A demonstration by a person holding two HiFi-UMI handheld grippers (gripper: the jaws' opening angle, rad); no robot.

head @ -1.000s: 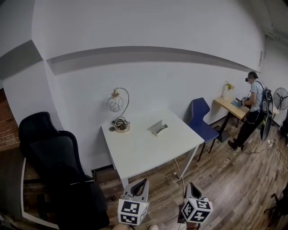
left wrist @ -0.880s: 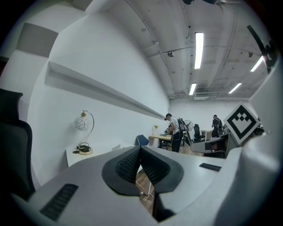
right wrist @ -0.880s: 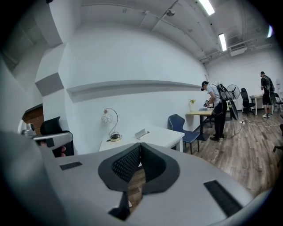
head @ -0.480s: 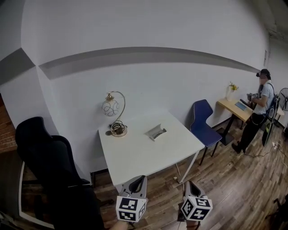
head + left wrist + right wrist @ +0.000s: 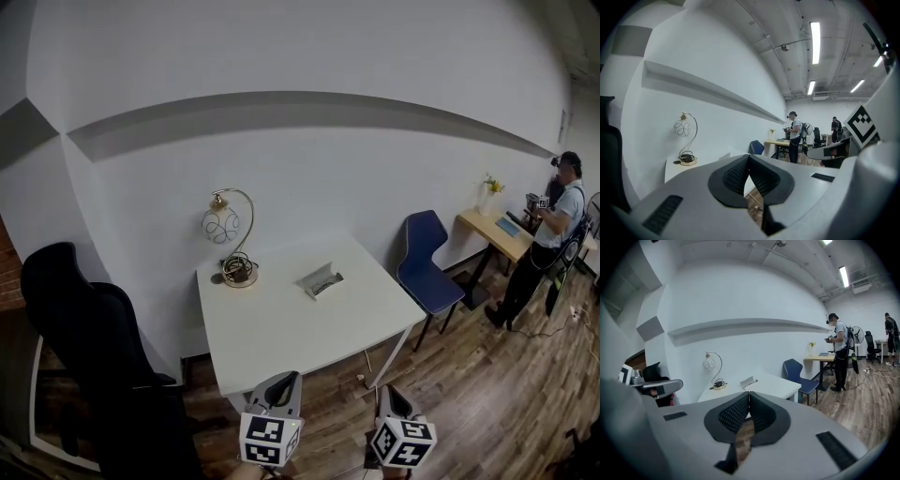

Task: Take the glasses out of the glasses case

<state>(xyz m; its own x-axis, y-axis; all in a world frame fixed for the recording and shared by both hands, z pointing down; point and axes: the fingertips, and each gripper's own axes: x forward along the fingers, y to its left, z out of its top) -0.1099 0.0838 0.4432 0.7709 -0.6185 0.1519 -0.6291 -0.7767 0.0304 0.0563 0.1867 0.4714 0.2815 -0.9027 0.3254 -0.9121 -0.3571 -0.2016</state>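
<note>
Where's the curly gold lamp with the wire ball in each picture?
Head view: gold lamp left of centre, on the white table's far left corner.
Left gripper view: lamp at the left.
Right gripper view: lamp left of centre.
Shared landmark: blue chair right of the table.

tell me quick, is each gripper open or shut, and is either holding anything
Left gripper: shut, jaws together, holding nothing.
Right gripper: shut, jaws together, holding nothing.
</note>
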